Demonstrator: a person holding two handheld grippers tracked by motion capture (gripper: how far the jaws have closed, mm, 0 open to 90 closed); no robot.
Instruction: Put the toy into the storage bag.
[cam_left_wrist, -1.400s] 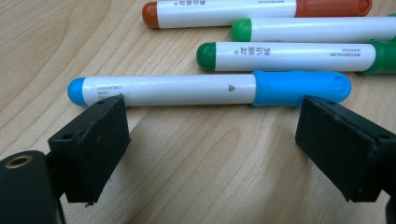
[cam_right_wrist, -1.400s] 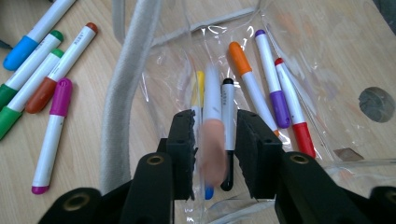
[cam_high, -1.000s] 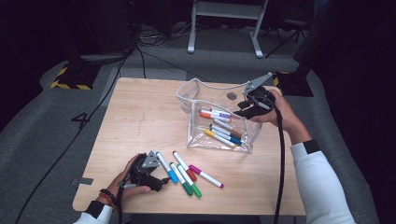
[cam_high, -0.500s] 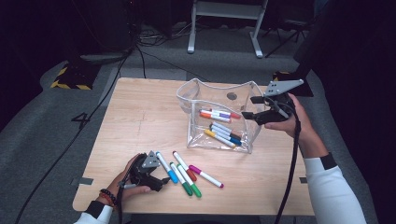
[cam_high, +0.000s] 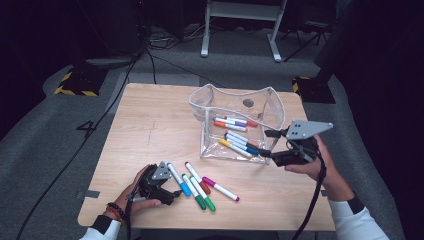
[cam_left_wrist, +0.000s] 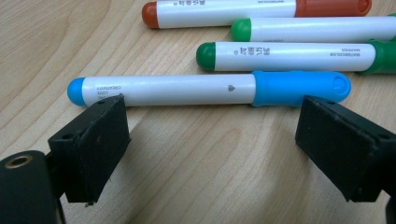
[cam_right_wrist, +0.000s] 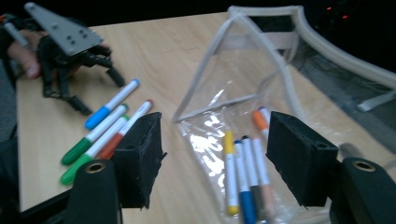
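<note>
A clear plastic pouch (cam_high: 235, 99) stands open on the wooden table (cam_high: 150, 125) with several markers (cam_high: 235, 136) lying inside. Loose markers lie at the front: blue (cam_high: 178, 179), red (cam_high: 197, 176), two green (cam_high: 196, 194) and magenta (cam_high: 221, 189). My left gripper (cam_high: 172, 192) rests on the table, open, its jaws just short of the blue marker (cam_left_wrist: 187, 88) and not touching it. My right gripper (cam_high: 268, 143) hovers at the pouch's near right corner, open; its jaws have just been opening, then closing slightly, with nothing between them. The pouch (cam_right_wrist: 243, 70) lies ahead of it.
The table's right edge is close behind my right hand. Cables (cam_high: 100, 125) run over the grey floor to the left. A metal stand (cam_high: 240, 25) and a yellow-black striped block (cam_high: 75, 82) sit beyond the table.
My right gripper has moved from above the pouch's far right side to its near right corner, toward the person, and its jaws stand wider. The left gripper has stayed put.
</note>
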